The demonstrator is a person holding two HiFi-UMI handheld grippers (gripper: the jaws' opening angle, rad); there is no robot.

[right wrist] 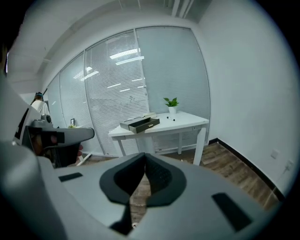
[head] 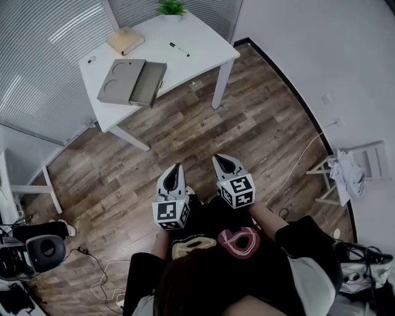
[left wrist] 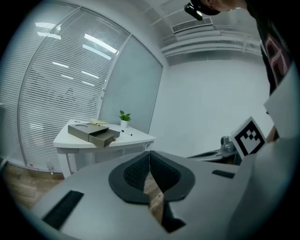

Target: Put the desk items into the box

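Note:
A white desk (head: 197, 58) stands far ahead of me across the wood floor. On it lie a flat grey box (head: 120, 80) with its drawer (head: 148, 84) pulled out, a tan notebook (head: 125, 41), a black pen (head: 179, 49) and a small potted plant (head: 171, 7). My left gripper (head: 176, 166) and right gripper (head: 220, 158) are held side by side close to my body, well short of the desk. Both are shut with nothing between the jaws. The box (left wrist: 91, 132) shows small in the left gripper view beyond the left gripper (left wrist: 149, 153), and the box (right wrist: 140, 123) likewise beyond the right gripper (right wrist: 144, 154).
A white folding stand (head: 349, 170) with papers sits at the right wall. Cables and dark equipment (head: 43, 250) lie on the floor at lower left. Another white table's legs (head: 31, 188) show at the left edge. Blinds cover the glass wall behind the desk.

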